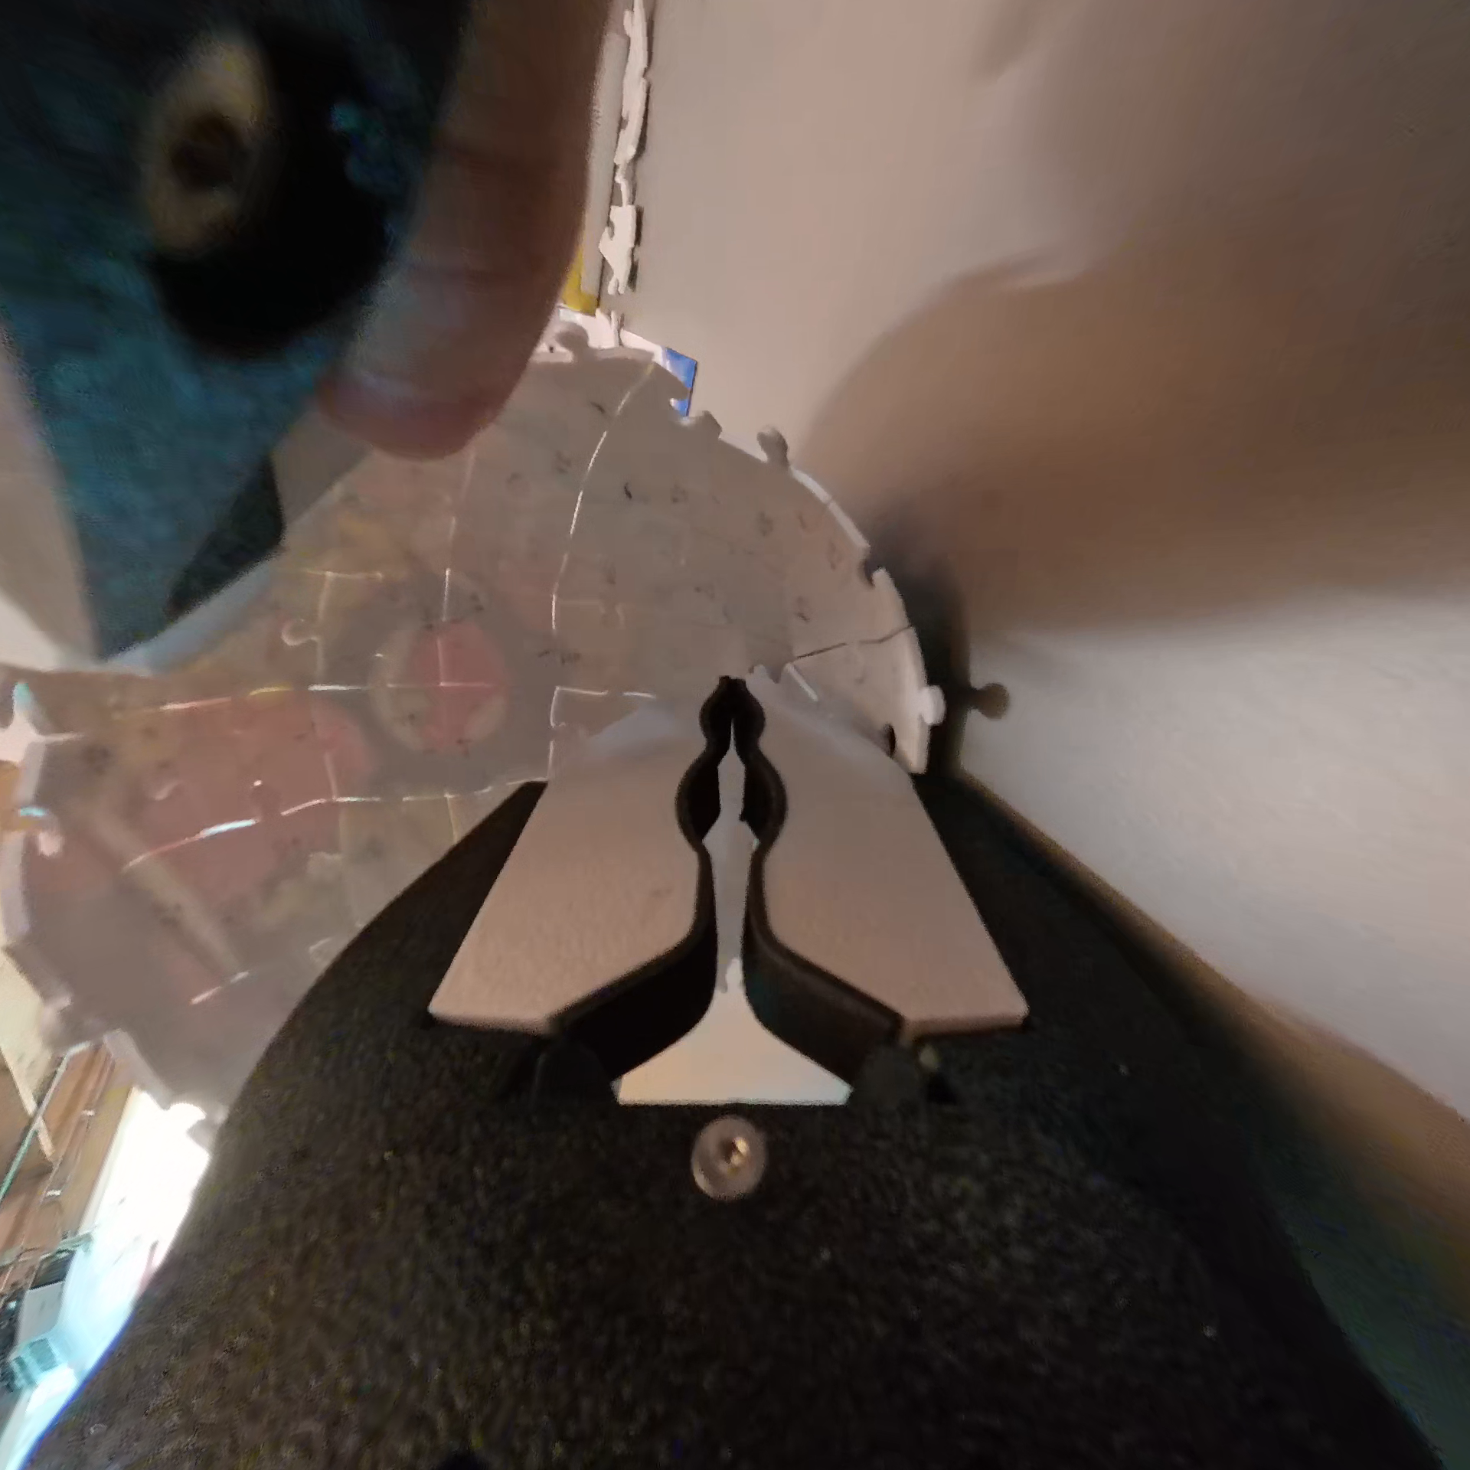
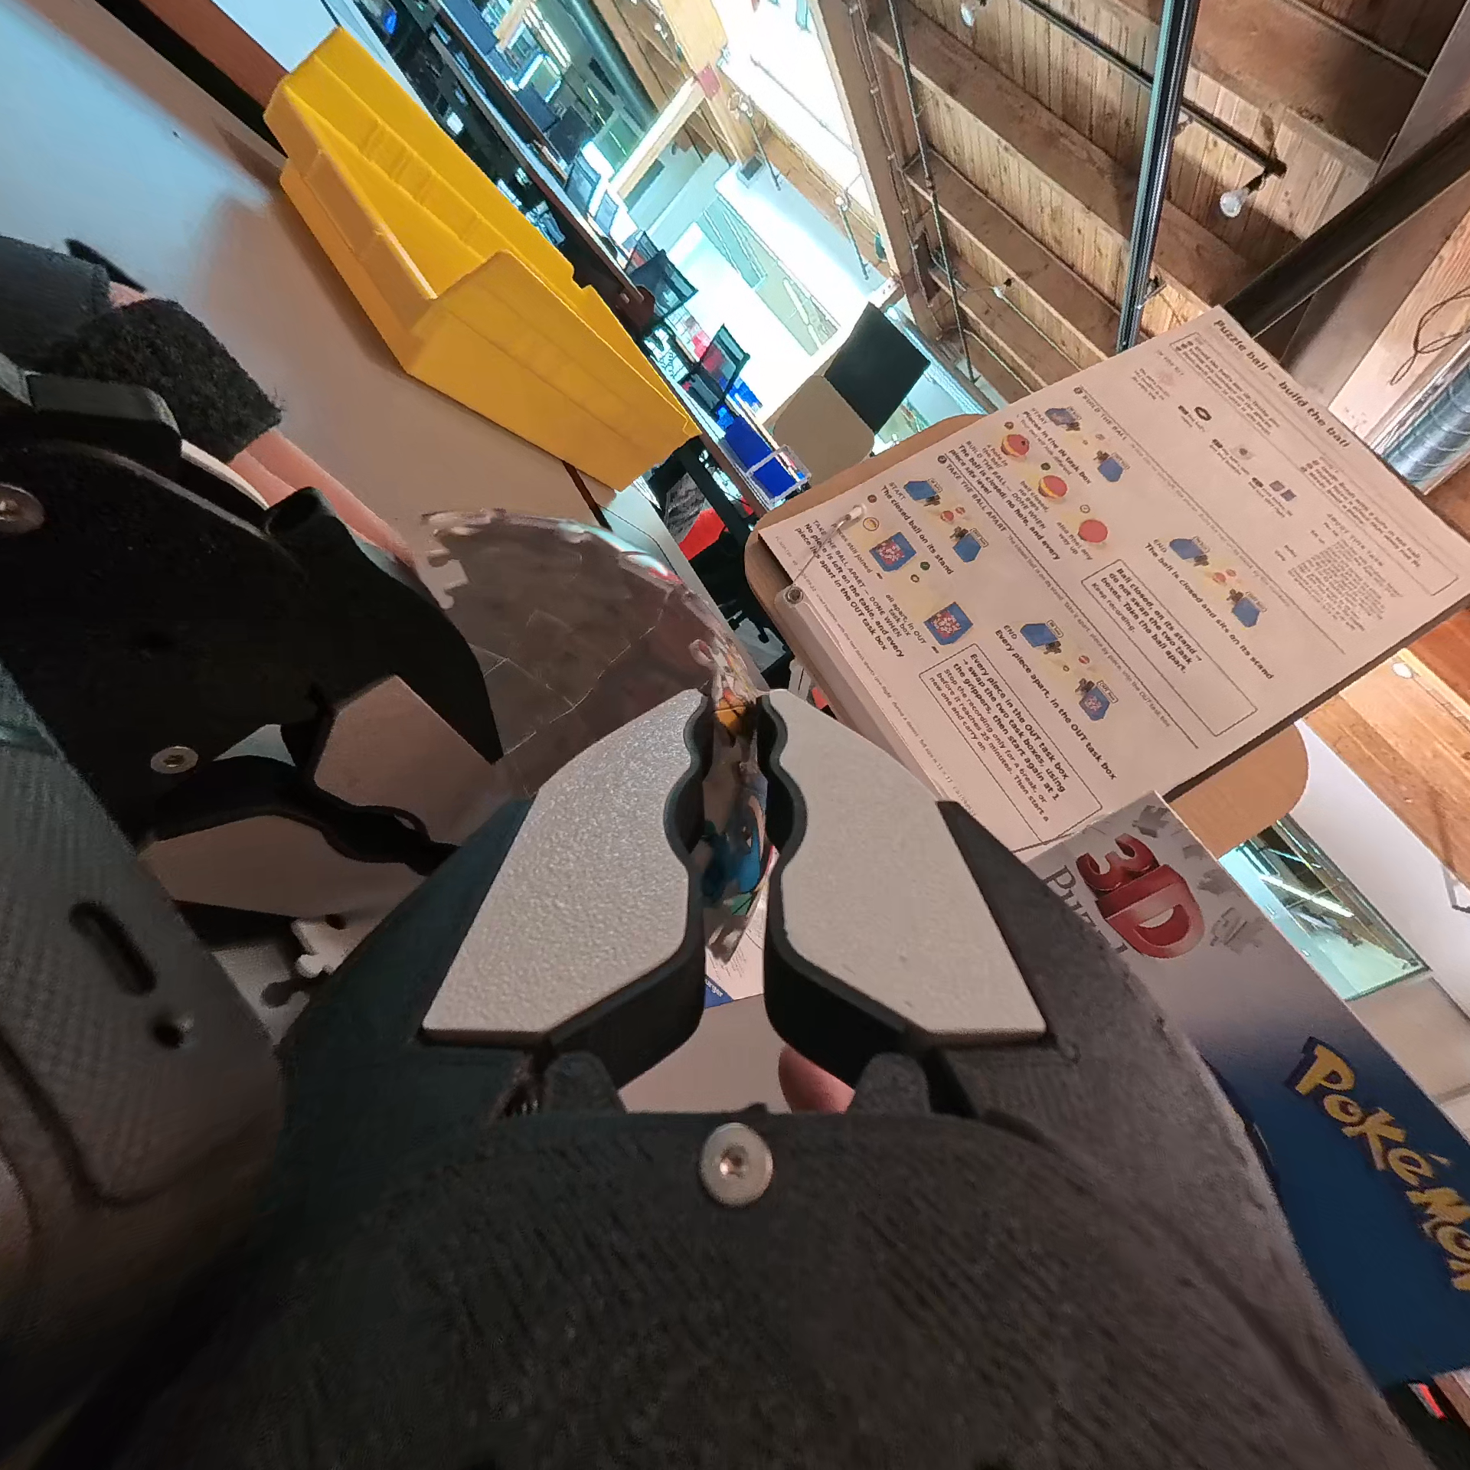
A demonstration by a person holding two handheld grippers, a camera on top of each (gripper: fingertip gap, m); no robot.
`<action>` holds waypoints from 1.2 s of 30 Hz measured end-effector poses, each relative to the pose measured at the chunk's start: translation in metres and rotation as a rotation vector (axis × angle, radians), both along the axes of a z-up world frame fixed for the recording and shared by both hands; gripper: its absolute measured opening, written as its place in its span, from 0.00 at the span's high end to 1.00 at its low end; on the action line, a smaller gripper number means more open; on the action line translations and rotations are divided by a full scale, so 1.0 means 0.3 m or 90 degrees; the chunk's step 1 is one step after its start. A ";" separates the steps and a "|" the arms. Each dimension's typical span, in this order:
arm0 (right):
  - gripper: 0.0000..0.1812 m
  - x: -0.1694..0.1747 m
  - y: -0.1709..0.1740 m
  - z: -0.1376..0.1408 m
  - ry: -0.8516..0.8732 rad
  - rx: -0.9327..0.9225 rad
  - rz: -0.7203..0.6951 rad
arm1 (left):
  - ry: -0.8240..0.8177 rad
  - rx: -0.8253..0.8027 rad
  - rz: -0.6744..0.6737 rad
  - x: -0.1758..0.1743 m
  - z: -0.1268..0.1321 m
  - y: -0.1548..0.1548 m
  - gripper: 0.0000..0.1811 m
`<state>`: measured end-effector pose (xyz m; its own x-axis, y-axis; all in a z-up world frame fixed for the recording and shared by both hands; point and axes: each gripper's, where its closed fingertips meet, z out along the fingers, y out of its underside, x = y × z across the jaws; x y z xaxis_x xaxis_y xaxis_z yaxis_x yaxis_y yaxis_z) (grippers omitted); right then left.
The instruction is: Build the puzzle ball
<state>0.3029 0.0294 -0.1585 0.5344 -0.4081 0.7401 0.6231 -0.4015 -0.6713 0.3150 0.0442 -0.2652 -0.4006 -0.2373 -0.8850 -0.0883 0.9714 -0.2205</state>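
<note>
The partly built puzzle ball (image 1: 493,636) is a curved shell of joined pieces, seen from its pale inner side in the left wrist view. My left gripper (image 1: 730,700) is shut on its toothed rim. In the right wrist view the shell (image 2: 573,620) shows as a grey dome, with the left gripper (image 2: 469,803) clamped on it from the left. My right gripper (image 2: 736,708) is shut on a colourful puzzle piece (image 2: 736,819), held edge-on against the shell's rim. The right gripper (image 1: 159,199) is a dark blur at the top left of the left wrist view, with a thumb (image 1: 469,278) beside it.
Loose white pieces (image 1: 624,207) lie on the pale table (image 1: 1153,716); more show under the grippers (image 2: 310,954). Yellow bins (image 2: 477,318) stand at the table's far side. A printed instruction sheet (image 2: 1114,596) on a board and the blue puzzle box (image 2: 1273,1074) are on the right. The left gripper's tips are roughly 10 centimeters from the right gripper's.
</note>
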 end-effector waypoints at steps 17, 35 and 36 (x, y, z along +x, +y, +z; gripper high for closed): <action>0.95 0.021 -0.009 0.001 -0.010 0.006 -0.020 | -0.099 -0.050 -0.004 -0.026 0.080 0.019 1.00; 0.96 0.002 0.013 0.001 -0.035 -0.012 -0.014 | -0.117 -0.058 -0.055 -0.166 0.098 0.134 1.00; 0.96 -0.003 0.016 0.001 -0.036 -0.012 -0.010 | -0.115 -0.057 -0.046 -0.166 0.096 0.147 1.00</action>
<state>0.3020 0.0341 -0.1581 0.4848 -0.4011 0.7772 0.6540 -0.4237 -0.6267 0.2653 0.0883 -0.2365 -0.2567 -0.2944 -0.9206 0.0297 0.9496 -0.3120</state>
